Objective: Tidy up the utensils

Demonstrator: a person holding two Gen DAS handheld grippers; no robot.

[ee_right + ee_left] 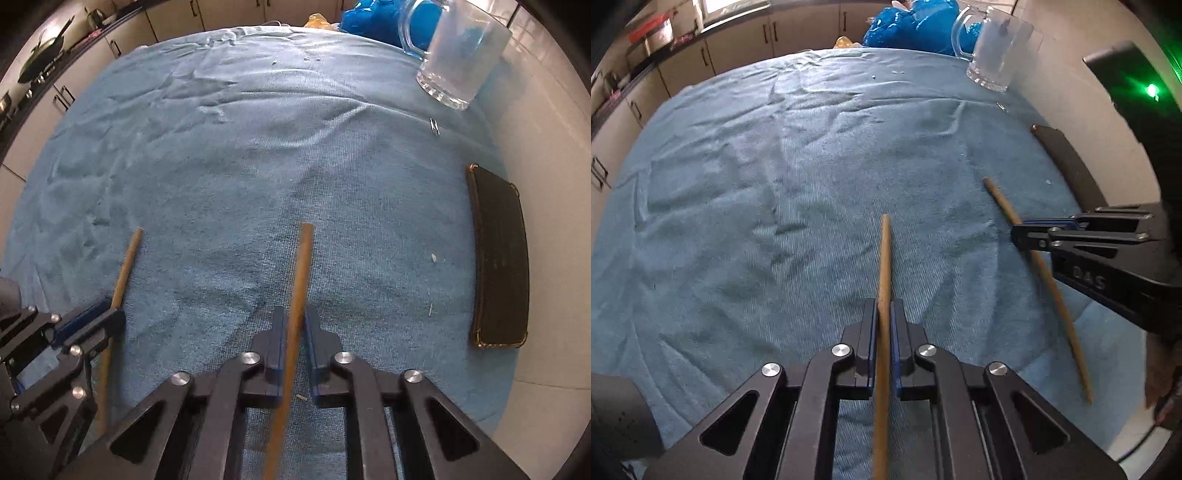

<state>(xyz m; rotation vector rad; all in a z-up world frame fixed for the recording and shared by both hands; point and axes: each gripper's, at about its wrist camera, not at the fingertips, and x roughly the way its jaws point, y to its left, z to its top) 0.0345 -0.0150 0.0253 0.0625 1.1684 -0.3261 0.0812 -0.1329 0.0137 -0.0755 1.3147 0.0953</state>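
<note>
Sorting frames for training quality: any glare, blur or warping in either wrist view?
Left wrist view: a green light flares at right, and the blue cloth bulges from fisheye. Right wrist view: the glass mug looks washed out and hazy; the held chopstick blurs near the lens.

Both wrist views look steeply down, close; both show the blue cloth.

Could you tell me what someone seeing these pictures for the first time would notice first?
Most likely the two wooden chopsticks, each clamped in its own tongs over the blue towel: the left tongs grip one chopstick, the right tongs the other chopstick. Next, the glass mug at the far right edge, and the dark case along the right side.
</note>
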